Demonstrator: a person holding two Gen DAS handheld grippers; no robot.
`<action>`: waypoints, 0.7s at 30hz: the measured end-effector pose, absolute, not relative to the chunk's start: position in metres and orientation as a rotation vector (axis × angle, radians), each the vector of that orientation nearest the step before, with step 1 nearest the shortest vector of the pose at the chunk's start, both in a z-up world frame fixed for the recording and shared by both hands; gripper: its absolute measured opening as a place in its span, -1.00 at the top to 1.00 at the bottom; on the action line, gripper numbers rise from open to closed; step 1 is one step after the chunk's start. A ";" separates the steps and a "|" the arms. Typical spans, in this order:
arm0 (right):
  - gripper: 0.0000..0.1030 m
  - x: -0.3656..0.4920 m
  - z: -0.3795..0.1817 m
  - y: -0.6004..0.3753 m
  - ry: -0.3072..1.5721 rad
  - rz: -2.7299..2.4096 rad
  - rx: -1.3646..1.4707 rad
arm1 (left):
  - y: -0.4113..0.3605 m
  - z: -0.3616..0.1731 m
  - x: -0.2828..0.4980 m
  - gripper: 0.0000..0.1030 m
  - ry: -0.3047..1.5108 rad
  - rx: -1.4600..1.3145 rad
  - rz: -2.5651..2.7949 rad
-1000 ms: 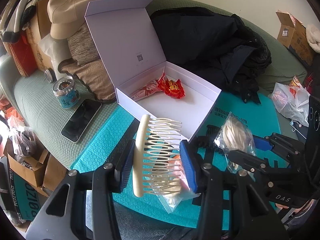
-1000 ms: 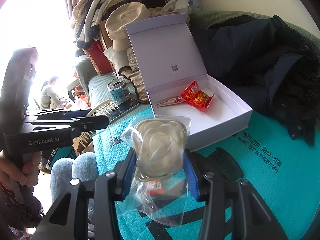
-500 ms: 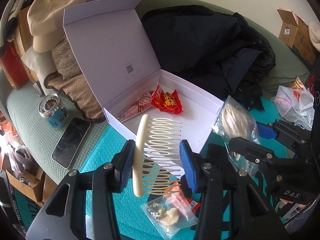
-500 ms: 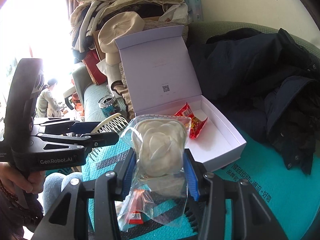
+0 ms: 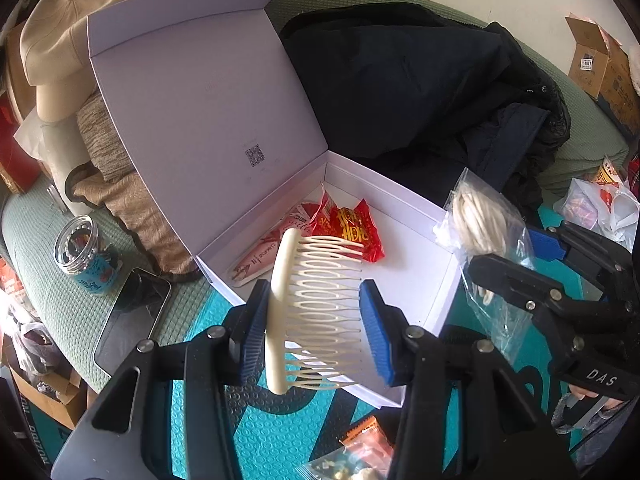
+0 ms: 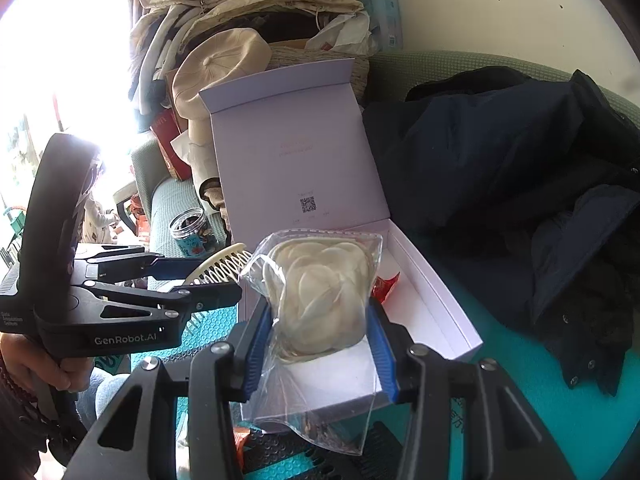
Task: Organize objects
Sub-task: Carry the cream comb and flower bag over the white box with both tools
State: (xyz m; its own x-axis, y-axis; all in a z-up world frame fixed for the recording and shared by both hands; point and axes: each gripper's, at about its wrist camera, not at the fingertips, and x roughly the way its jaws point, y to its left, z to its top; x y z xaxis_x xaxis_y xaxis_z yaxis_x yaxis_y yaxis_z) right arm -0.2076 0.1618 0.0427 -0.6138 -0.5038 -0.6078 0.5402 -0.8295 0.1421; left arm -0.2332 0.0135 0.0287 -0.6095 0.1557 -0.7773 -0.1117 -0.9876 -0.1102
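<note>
While it hangs over the near edge of the white box (image 5: pixel 404 236), the cream hair comb (image 5: pixel 312 312) sits pinched betw. the blue pads of the left hand-held gripper (image 5: pixel 316 328), spine against the left pad, teeth tips at the right pad, jaws closed onto it w/ the comb's width keeping them apart. Right hand-held gripper (image 6: pixel 320 344) is likewise clamped on a clear plastic bag (image 6: pixel 320 300) holding a cream rose-shaped piece, bag's lower part dangling below the pads; it hovers above the box's near end. From the left wrist view that bag (image 5: pixel 484 232) shows just right of the box's corner. Box is open, lid (image 5: pixel 208 116) propped up & leaning back toward a tan cushion (image 5: pixel 120 196). Inside, at the far end: a red foil packet (image 5: pixel 352 232) & a pink flat packet (image 5: pixel 268 256) beside it, touching. Box rests on a teal bubble mailer (image 5: pixel 288 428), w/ another small clear bag w/ orange label (image 5: pixel 360 452) lying near the bottom edge. Left of the box on the green sofa: a black phone (image 5: pixel 136 320) & a small clear jar (image 5: pixel 88 256), near each other. Beige cap (image 5: pixel 80 40) sits atop the pile behind the lid. Dark jacket (image 5: pixel 420 100) heaped right of the lid; cardboard box (image 5: pixel 600 64) at far right.
</note>
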 end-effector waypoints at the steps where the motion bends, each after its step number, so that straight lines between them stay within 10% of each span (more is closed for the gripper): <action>1: 0.10 -0.211 0.042 0.161 0.072 -2.394 0.879 | 0.012 0.027 -0.238 0.16 -0.082 -1.309 2.692; 21: 0.10 -0.276 0.005 0.160 0.073 -2.444 0.927 | 0.018 -0.020 -0.328 0.16 -0.061 -1.343 2.656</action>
State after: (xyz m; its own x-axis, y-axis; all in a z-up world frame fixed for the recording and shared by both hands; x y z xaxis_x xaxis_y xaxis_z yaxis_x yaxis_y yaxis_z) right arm -0.2756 0.1604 0.0049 -0.6304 -0.4514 -0.6316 0.4881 -0.8631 0.1298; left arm -0.3285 0.0183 -0.0204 -0.5819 0.1650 -0.7963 -0.1282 -0.9856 -0.1105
